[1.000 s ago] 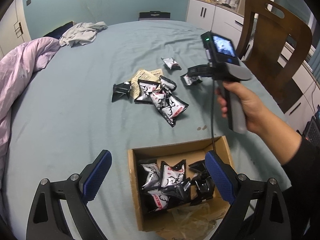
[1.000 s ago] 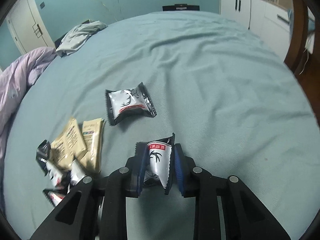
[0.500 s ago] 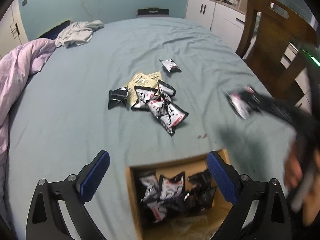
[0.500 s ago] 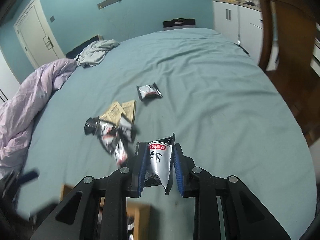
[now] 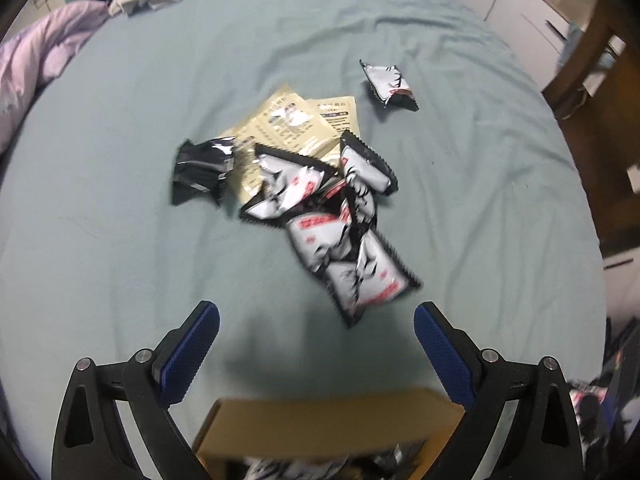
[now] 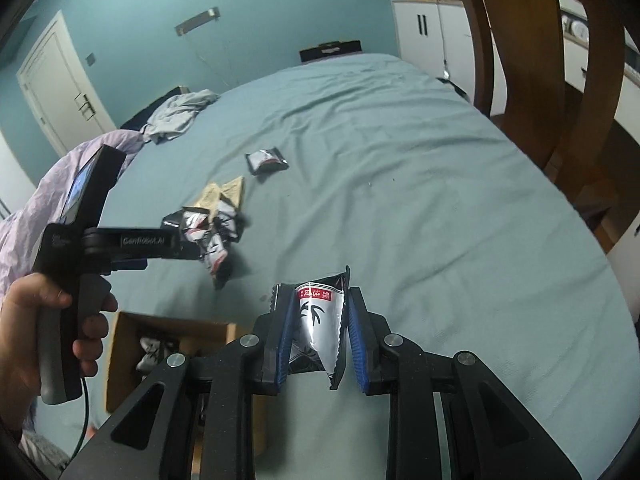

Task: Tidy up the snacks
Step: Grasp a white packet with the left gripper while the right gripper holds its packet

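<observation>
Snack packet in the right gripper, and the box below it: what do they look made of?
Snack packet: seemingly metallised plastic film, glossy; it mirrors light, creases sharply and has zigzag-cut edges. Box: apparently plain cardboard, matte brown, with flat, stiff walls.

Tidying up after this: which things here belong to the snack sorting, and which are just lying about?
Job: held snack packet, snack pile, lone packet, cardboard box.
Lying about: purple quilt, grey garment, wooden chair.
</observation>
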Demonstrator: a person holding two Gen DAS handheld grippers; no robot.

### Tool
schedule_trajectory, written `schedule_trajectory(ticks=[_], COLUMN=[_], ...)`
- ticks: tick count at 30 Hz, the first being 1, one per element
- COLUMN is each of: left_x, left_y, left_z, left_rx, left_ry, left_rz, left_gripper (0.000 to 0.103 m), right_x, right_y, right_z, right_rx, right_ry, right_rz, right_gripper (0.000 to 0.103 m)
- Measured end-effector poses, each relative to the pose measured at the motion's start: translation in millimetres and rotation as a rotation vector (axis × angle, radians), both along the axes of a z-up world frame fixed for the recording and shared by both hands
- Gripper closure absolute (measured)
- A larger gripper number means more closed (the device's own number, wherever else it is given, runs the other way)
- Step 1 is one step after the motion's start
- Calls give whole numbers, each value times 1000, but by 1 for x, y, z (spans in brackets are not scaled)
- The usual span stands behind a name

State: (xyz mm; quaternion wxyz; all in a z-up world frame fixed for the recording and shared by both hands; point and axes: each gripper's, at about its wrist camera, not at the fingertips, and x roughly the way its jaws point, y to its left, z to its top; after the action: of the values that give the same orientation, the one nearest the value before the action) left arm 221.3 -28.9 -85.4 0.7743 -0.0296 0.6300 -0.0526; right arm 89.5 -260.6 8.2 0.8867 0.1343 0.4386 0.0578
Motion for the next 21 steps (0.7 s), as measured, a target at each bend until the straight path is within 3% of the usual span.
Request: schedule_trajectory(ticks=[3,7,11,13,16,19,21], left_x=[16,27,28,28,26,23,17], left_y=[-16,-42,-55,-58,-57,-57,-57], left_z=[-12,-37,-62,-65,-58,-49,-41], left_rx=[11,104,184,175,141,132,160], left_ry=[34,108,173,165,153,136,128], left_rz=[-19,-91,-131,-150,-147,-157,-191], left_gripper=[3,3,5,9,33,74,76], right_x=[7,17,19,17,16,15,14], right_y=[-5,-14,-15,-13,-11,-10,-9], right_z=[-10,-18,-15,-13,-17,-23,-26], right_rx=[19,68,63,47,44,41,35], right_ry=[33,69,50,34,24,29,35], right_rz=[-21,-36,-39,-34,-32,-36,-37], right_gripper=[80,80,80,79,79,79,79])
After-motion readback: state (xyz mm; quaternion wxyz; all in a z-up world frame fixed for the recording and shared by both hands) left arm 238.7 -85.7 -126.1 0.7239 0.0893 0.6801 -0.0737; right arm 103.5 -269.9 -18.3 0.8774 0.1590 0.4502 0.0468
